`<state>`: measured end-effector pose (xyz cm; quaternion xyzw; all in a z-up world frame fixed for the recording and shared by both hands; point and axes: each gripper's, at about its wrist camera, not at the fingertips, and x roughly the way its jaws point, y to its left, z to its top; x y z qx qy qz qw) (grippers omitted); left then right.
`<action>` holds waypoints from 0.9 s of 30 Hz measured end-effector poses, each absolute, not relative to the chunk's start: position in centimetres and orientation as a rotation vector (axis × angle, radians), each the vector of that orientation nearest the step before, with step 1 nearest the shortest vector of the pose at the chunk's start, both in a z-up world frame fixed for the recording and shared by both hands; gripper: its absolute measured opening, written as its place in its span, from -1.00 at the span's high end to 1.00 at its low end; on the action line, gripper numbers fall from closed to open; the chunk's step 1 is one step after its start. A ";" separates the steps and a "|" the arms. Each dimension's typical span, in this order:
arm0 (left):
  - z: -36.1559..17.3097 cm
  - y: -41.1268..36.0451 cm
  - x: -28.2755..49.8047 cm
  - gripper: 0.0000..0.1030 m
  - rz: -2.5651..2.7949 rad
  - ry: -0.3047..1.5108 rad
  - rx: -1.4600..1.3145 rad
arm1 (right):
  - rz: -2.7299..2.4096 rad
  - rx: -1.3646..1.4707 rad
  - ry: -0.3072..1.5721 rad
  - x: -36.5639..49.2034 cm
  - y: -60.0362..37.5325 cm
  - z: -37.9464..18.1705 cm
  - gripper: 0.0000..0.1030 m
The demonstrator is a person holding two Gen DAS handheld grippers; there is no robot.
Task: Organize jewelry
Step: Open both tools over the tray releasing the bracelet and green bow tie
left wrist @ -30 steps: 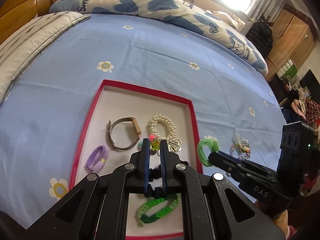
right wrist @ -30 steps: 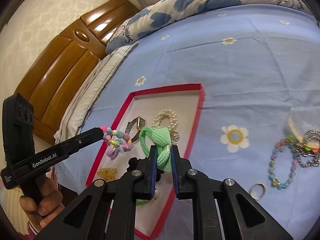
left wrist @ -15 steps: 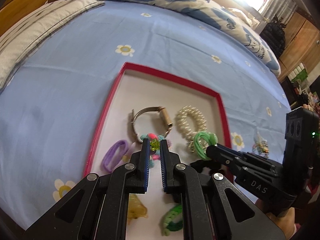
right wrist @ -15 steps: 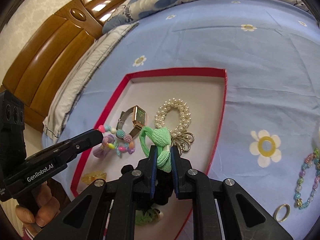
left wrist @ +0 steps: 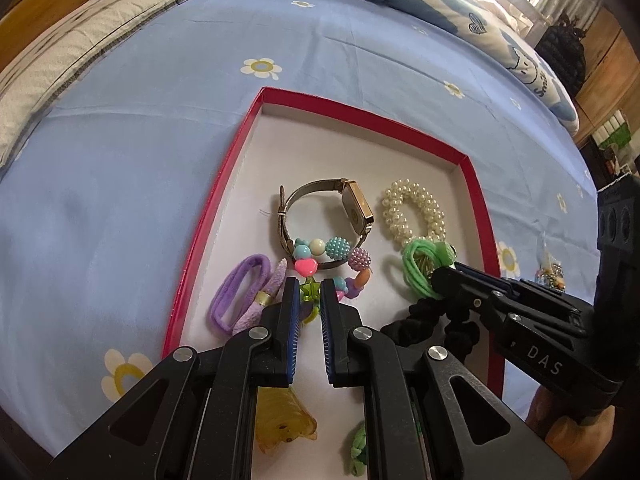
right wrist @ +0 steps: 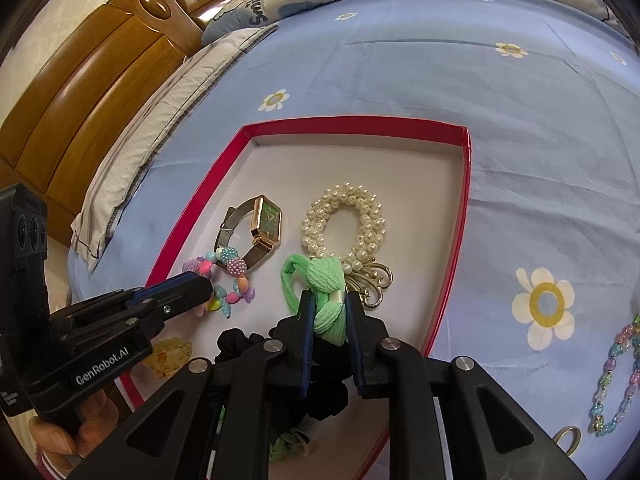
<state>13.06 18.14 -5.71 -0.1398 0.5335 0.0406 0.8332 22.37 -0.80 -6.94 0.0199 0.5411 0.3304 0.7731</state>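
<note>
Both grippers have sunk toward the red tray on the blue flowered bedsheet: left gripper pinches the bead bracelet; right gripper, jaws opening, holds the green hair tie.

On the bed, a tray, with a pillow behind it and to the left. In the tray, at mid-depth, a watch left of a pearl bracelet (near, not touching). Against the watch's near side, a beaded bracelet. Left of that, by the left rim, a banded hair tie. At the pearl bracelet's near end, a brooch, partly under a knotted hair tie. Nearer still, a scrunchie; left of it, a hair clip. Outside on the sheet, right of the tray, a loose bead string and, nearer, a ring.
</note>
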 end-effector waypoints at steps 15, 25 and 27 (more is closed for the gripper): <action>-4.9 17.7 12.5 0.41 0.089 1.123 -0.292 | 0.730 0.131 1.125 21.7 -2.7 -4.8 0.23; -3.5 16.7 11.7 0.27 0.087 1.094 -0.264 | 0.709 0.174 1.082 20.3 -5.3 -3.2 0.23; -3.2 16.4 11.5 0.26 0.084 1.087 -0.259 | 0.702 0.186 1.075 20.0 -6.0 -3.0 0.23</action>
